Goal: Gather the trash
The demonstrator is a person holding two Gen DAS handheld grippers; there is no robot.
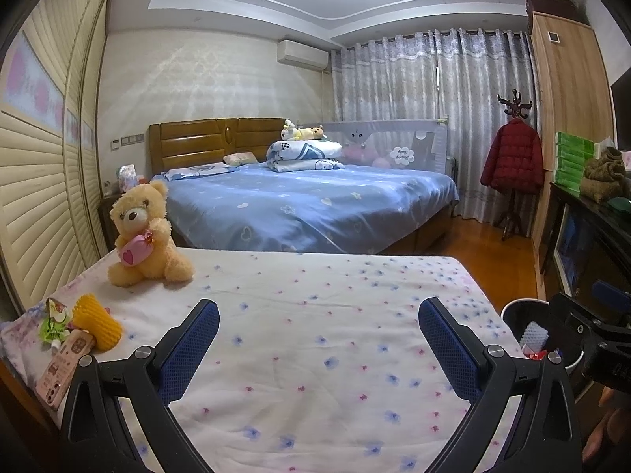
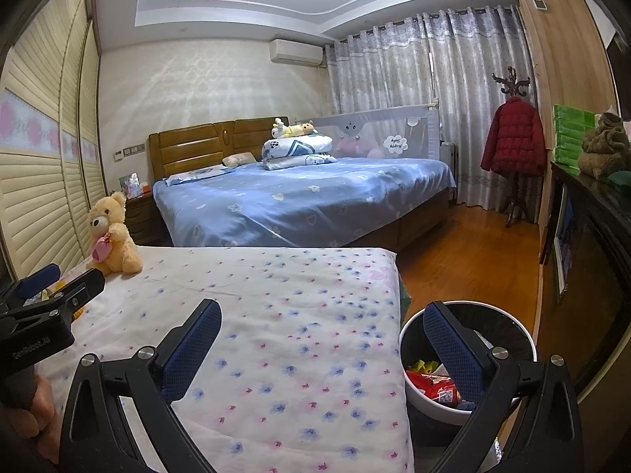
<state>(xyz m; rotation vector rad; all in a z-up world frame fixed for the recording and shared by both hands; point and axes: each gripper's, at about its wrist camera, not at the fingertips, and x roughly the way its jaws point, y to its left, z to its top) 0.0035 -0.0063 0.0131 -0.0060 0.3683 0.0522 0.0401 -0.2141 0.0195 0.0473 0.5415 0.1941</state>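
Note:
On the floral bedsheet (image 1: 307, 315), at its left edge, lie a yellow foam net sleeve (image 1: 96, 321), a green snack wrapper (image 1: 53, 323) and a flat pink phone-like item (image 1: 65, 366). My left gripper (image 1: 321, 339) hovers open over the middle of the sheet, right of those items, holding nothing. My right gripper (image 2: 323, 347) is also open and holds nothing; its right finger hangs over the white-rimmed trash bin (image 2: 410, 386) beside the bed. The bin holds red wrappers (image 2: 434, 386) and a white foam net (image 1: 534, 333).
A tan teddy bear (image 1: 144, 236) sits at the sheet's far left corner. Beyond it are a blue bed (image 1: 307, 205), louvred wardrobe doors (image 1: 35, 181) on the left, and a dark cabinet (image 2: 591, 244) on the right. Wooden floor (image 2: 473, 260) shows between bed and cabinet.

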